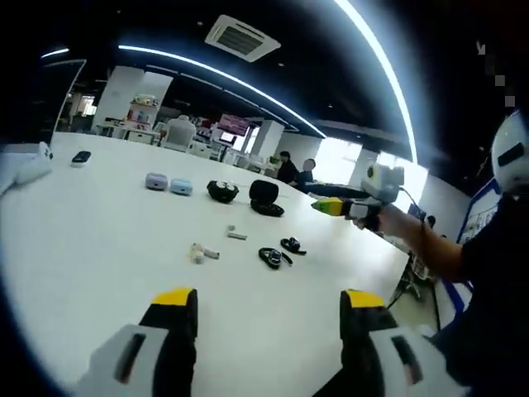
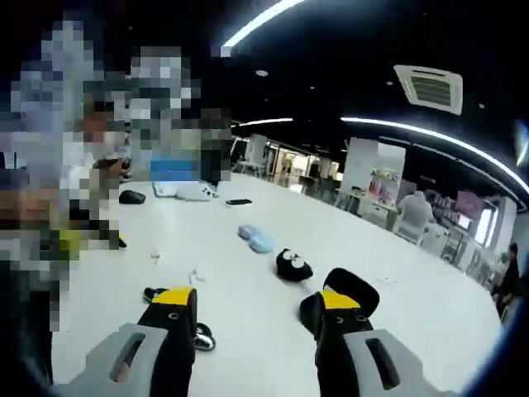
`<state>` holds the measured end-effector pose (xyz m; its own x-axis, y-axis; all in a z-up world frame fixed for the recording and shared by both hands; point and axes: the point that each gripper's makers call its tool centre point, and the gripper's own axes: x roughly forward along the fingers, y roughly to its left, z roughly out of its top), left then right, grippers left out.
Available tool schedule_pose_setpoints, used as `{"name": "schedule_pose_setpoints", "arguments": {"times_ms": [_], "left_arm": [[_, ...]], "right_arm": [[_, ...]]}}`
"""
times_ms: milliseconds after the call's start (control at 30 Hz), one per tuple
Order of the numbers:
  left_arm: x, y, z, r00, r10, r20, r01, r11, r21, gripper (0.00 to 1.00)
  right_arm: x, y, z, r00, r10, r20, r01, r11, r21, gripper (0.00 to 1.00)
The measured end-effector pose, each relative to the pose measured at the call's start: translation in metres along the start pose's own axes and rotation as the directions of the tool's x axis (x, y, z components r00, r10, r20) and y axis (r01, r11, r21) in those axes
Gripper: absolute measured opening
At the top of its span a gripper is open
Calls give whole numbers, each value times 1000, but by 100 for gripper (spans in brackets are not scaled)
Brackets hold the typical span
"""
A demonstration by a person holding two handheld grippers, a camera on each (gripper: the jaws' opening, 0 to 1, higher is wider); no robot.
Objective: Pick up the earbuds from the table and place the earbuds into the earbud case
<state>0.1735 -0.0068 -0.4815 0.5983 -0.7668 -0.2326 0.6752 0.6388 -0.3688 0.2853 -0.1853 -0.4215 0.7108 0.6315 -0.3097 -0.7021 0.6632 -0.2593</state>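
Two black earbuds [image 1: 273, 256] lie on the white table [image 1: 99, 248], ahead of my left gripper [image 1: 269, 299], which stands open with nothing between its jaws. An open black earbud case [image 1: 264, 197] sits farther back. My right gripper [image 1: 331, 207] hovers over the table to the right of that case, held by a hand. In the right gripper view, my right gripper [image 2: 256, 304] is open and empty. A black earbud [image 2: 155, 294] peeks out by its left jaw. The black case [image 2: 354, 285] is partly hidden behind its right jaw.
Two small white earbuds [image 1: 201, 252] lie left of the black ones. A round black case [image 1: 221, 191] and two pale blue cases [image 1: 169, 184] stand at the back. A dark phone [image 2: 238, 202] and a white object [image 2: 186, 190] sit far off. People sit beyond the table.
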Motion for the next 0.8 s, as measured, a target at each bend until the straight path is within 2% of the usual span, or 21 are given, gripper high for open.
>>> {"name": "schedule_pose_setpoints", "arguments": {"times_ms": [133, 200, 367, 467, 667, 800], "left_arm": [[-2, -1, 0, 1000, -9, 11, 9, 1000, -9, 70], [-5, -2, 0, 1000, -13, 14, 13, 1000, -13, 70], [-10, -2, -3, 1000, -21, 22, 21, 999, -35, 70], [-11, 0, -5, 999, -30, 22, 31, 998, -51, 70], [-12, 3, -2, 999, -31, 40, 34, 998, -62, 69], [-14, 5, -1, 998, -36, 45, 39, 997, -65, 68]], "right_arm": [[37, -6, 8, 998, 26, -62, -33, 993, -117, 55], [54, -11, 6, 994, 38, -103, -52, 989, -142, 55], [93, -30, 0, 988, 35, -149, -61, 983, -172, 53], [116, -42, -15, 970, 45, -237, -90, 979, -184, 52], [146, -56, -29, 945, 49, -323, -131, 963, -237, 47], [158, -61, -37, 924, 64, -376, -168, 954, -250, 40]]}}
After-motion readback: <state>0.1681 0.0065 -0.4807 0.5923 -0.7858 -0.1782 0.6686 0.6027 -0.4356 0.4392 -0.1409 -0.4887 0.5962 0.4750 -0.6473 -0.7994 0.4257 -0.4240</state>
